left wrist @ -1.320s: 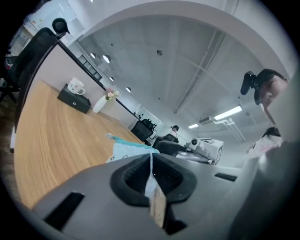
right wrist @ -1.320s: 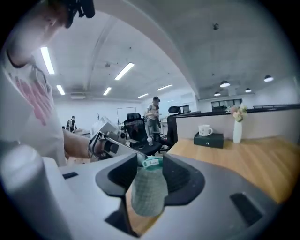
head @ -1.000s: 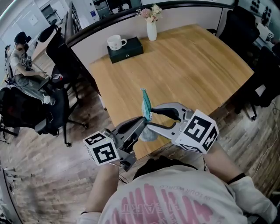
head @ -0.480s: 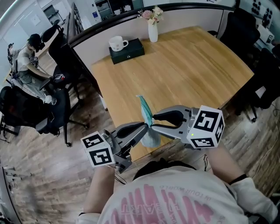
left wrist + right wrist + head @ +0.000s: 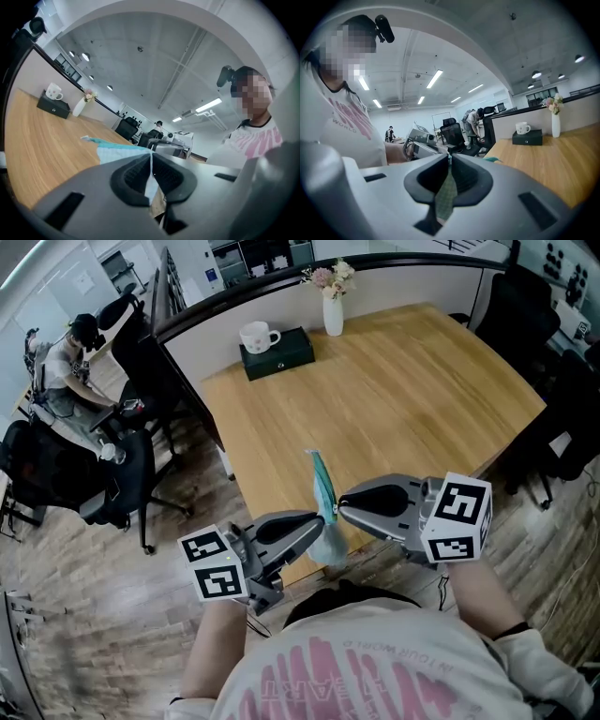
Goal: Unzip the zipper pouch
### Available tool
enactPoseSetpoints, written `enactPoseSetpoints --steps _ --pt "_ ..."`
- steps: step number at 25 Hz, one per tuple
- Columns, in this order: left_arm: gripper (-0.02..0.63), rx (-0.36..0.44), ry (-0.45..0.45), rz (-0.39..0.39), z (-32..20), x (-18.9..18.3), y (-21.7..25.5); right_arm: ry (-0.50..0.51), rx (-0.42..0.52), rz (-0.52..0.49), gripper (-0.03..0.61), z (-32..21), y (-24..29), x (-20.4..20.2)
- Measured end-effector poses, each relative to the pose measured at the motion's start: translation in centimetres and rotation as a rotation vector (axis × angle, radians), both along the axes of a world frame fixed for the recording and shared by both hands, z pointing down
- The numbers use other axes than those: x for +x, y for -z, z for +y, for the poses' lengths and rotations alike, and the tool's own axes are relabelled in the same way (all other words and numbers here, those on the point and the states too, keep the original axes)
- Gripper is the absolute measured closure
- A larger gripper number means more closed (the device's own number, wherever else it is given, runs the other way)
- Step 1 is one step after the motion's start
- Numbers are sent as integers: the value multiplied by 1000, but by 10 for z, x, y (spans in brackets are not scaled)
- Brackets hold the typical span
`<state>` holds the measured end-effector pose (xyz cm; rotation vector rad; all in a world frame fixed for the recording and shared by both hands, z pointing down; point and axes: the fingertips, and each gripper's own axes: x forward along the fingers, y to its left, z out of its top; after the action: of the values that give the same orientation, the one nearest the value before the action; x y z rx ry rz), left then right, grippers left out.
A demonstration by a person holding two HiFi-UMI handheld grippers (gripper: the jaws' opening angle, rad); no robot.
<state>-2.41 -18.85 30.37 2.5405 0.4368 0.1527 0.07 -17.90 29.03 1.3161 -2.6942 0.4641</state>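
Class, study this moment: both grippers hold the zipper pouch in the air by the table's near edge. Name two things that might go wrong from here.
1. The right gripper has just been closing its jaws on only a thin strip of the zipper pouch; that strip may slip out when pulled.
2. The left gripper pinches just a fabric edge; a hard pull could tug the pouch free, dropping it past the table edge to the floor.

Left tool (image 5: 321, 520) grips the pouch (image 5: 322, 484); right tool (image 5: 340, 506), jaws just closing, pinches it too.
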Motion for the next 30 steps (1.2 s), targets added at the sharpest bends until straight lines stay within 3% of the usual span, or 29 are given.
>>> enactPoseSetpoints --steps 8,20,30 --pt "598 16 -14 13 4 -2 4 27 17 -43 577 1 7 -4" --pt "599 90 -77 -35 16 -1 -6 -24 -15 35 575 -1 -8 -1" --pt "598 138 -133 -53 30 -4 -10 -74 -36 33 575 1 -15 2"
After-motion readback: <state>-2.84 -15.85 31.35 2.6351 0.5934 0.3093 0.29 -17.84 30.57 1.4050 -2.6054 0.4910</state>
